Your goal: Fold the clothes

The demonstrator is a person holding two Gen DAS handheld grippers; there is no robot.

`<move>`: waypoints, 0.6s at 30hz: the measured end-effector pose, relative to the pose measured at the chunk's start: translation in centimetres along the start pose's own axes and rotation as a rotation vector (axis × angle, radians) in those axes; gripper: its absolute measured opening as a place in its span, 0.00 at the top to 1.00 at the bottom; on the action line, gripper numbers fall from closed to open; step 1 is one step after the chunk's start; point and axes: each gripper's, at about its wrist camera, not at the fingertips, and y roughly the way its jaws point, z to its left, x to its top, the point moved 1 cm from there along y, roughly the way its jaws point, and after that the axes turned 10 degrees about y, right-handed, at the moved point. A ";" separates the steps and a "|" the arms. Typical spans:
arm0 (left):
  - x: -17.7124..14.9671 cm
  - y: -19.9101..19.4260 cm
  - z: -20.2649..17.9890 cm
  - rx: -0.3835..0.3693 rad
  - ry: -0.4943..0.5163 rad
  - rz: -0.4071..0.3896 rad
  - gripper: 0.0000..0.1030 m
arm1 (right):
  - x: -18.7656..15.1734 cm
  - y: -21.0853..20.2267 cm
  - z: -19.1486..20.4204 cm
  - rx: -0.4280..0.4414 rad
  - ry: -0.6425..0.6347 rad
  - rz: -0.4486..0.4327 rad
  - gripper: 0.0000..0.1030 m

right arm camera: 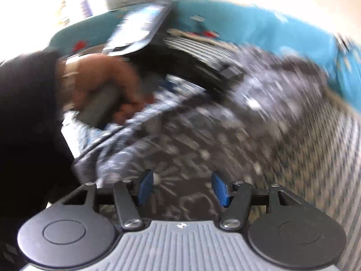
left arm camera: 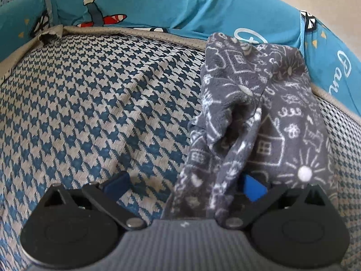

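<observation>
From the left wrist, the left tongs (left arm camera: 183, 184) are spread wide, the grey doodle-print fleece garment (left arm camera: 259, 113) draped over the right-hand finger, not pinched. It lies bunched near the bed's (left arm camera: 90, 94) far right edge, against a teal bumper (left arm camera: 180, 2) with partial script "Fan".

From the right wrist, blurred, the right tongs (right arm camera: 182, 188) hang released above the fleece. I'd say spreading comes first: each needs an edge.

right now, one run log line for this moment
task: fold clothes | left gripper: jaws open, grey printed garment draped over one | right gripper: jaws open, empty
</observation>
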 end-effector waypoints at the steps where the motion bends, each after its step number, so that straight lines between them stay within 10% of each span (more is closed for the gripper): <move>1: -0.1 0.1 -0.2 0.007 0.008 -0.002 0.00 | -0.2 0.0 -0.3 -0.002 0.032 0.005 0.44; 18: -0.8 0.3 -1.3 0.060 0.028 -0.013 0.00 | -1.2 0.3 -0.6 -0.029 0.111 -0.017 0.41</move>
